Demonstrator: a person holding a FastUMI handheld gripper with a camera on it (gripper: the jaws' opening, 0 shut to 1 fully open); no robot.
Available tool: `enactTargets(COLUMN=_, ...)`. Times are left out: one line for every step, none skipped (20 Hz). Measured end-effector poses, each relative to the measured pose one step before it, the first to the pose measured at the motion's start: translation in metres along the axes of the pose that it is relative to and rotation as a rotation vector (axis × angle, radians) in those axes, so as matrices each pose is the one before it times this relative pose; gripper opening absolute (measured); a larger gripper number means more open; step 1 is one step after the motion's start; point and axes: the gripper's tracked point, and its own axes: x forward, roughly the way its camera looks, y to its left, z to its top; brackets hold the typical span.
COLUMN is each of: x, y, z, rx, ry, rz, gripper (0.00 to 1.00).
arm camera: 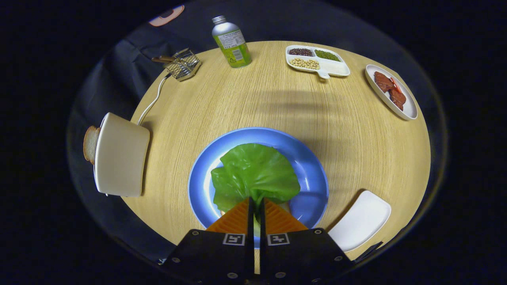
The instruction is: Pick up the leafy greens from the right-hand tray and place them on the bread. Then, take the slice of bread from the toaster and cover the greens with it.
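My gripper [256, 201] is shut on the stem end of a green leaf [255, 174], which spreads out ahead of the fingers over the blue plate [309, 166]. A sliver of pale bread [286, 207] peeks out beside the right finger, under the leaf. Off to the left stands a cream toaster [121, 155] with a slice of bread [90, 144] sticking out of its far side. To the right of the fingers lies a bare white tray [361, 220].
At the far side of the round wooden table [269, 99] stand a green-labelled bottle [231, 42], a wire basket [183, 64], a divided white dish of beans [319, 60] and an oval dish of red meat slices [391, 92]. The toaster's white cord [152, 101] runs toward the basket.
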Motion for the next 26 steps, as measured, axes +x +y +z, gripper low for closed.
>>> enactTargets(x=-0.00239, y=-0.00002, z=0.00023, rx=0.0135, ry=-0.00127, rz=-0.00302, gripper=0.09)
enactTargets(x=-0.00312, y=0.00045, z=0.00011, rx=0.01973, ry=0.00145, rz=0.00074, gripper=0.13)
enactTargets(x=-0.00258, y=-0.00006, z=0.00223, rx=0.01797, ry=-0.00398, rz=0.00205, gripper=0.15)
enactTargets(x=-0.00278, y=-0.00216, z=0.00112, rx=0.01413, ry=-0.00944, rz=-0.00606, gripper=0.2)
enactTargets(x=-0.00382, y=-0.0021, z=0.00202, rx=0.00645, ry=-0.00281, rz=-0.00932, gripper=0.23)
enactTargets(x=-0.00594, y=0.00006, z=0.00026, rx=-0.00097, ry=-0.00268, rz=-0.00151, gripper=0.29)
enactTargets(x=-0.0086, y=0.00345, z=0.00191, rx=-0.00566, ry=-0.00692, rz=0.00172, gripper=0.32)
enactTargets(x=-0.00898, y=0.0066, z=0.00224, rx=-0.00572, ry=-0.00831, rz=0.00194, gripper=0.41)
enactTargets(x=-0.00952, y=0.00741, z=0.00317, rx=0.00249, ry=-0.00326, rz=0.00542, gripper=0.45)
enactTargets(x=-0.00878, y=0.01096, z=0.00239, rx=0.00065, ry=-0.00323, rz=0.01652, gripper=0.54)
enactTargets(x=-0.00911, y=0.01037, z=0.00332, rx=0.00253, ry=-0.00285, rz=0.00993, gripper=0.57)
enactTargets(x=-0.00905, y=0.01223, z=0.00172, rx=-0.00383, ry=0.00147, rz=0.01319, gripper=0.61)
enactTargets(x=-0.00799, y=0.01165, z=0.0027, rx=-0.00077, ry=0.0001, rz=0.00753, gripper=0.63)
enactTargets(x=-0.00822, y=0.01078, z=0.00345, rx=-0.00732, ry=-0.00466, rz=0.00264, gripper=0.71)
enactTargets(x=-0.00617, y=0.01222, z=0.00454, rx=-0.01037, ry=-0.00684, rz=0.00209, gripper=0.75)
enactTargets(x=-0.00581, y=0.01122, z=0.00462, rx=-0.00956, ry=-0.0088, rz=-0.00396, gripper=0.81)
enactTargets(x=-0.00564, y=0.01259, z=0.0051, rx=-0.00806, ry=-0.00847, rz=0.00282, gripper=0.83)
enactTargets(x=-0.00534, y=0.01507, z=0.00319, rx=-0.00649, ry=-0.00369, rz=0.00874, gripper=0.87)
enactTargets(x=-0.00453, y=0.01707, z=0.00213, rx=-0.00427, ry=0.00195, rz=0.01709, gripper=0.88)
enactTargets(x=-0.0031, y=0.0166, z=0.00308, rx=-0.00586, ry=0.00384, rz=0.01721, gripper=0.88)
enactTargets(x=-0.00367, y=0.01741, z=0.00399, rx=-0.00683, ry=0.00082, rz=0.01305, gripper=0.88)
enactTargets(x=-0.00259, y=0.01912, z=0.00582, rx=-0.01414, ry=-0.00118, rz=0.01323, gripper=0.88)
enactTargets(x=-0.00053, y=0.01695, z=0.00539, rx=-0.01535, ry=-0.00071, rz=0.01125, gripper=0.88)
enactTargets(x=0.00021, y=0.0166, z=0.00409, rx=-0.01582, ry=0.00389, rz=0.01076, gripper=0.88)
enactTargets(x=0.00081, y=0.02047, z=0.00287, rx=-0.01487, ry=0.00749, rz=0.01999, gripper=0.88)
enactTargets(x=0.00183, y=0.01875, z=0.00439, rx=-0.00941, ry=0.01038, rz=0.02292, gripper=0.88)
